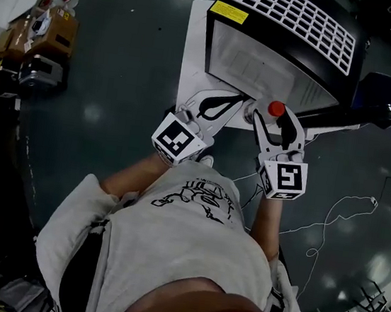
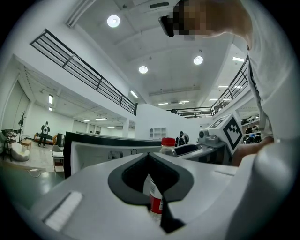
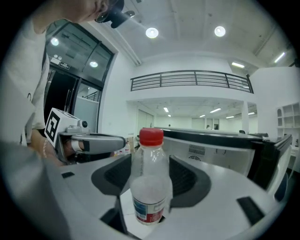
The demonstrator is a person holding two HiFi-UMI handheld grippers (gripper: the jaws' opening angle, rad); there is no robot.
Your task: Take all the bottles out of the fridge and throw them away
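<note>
A clear plastic bottle (image 3: 150, 180) with a red cap (image 1: 276, 108) and a red and blue label stands upright between the jaws of my right gripper (image 1: 275, 124), which is shut on it. The bottle hangs just in front of the black fridge (image 1: 290, 36), whose top is a white grille. My left gripper (image 1: 240, 99) is beside it on the left, shut with nothing between its jaws. In the left gripper view the bottle (image 2: 156, 199) shows through the gap behind the closed tips. The inside of the fridge is hidden.
The fridge stands on a white board (image 1: 194, 59) on a dark floor. Boxes and gear (image 1: 44, 32) lie at the far left. A white cable (image 1: 337, 220) trails on the floor at right, near a dark object (image 1: 377, 104).
</note>
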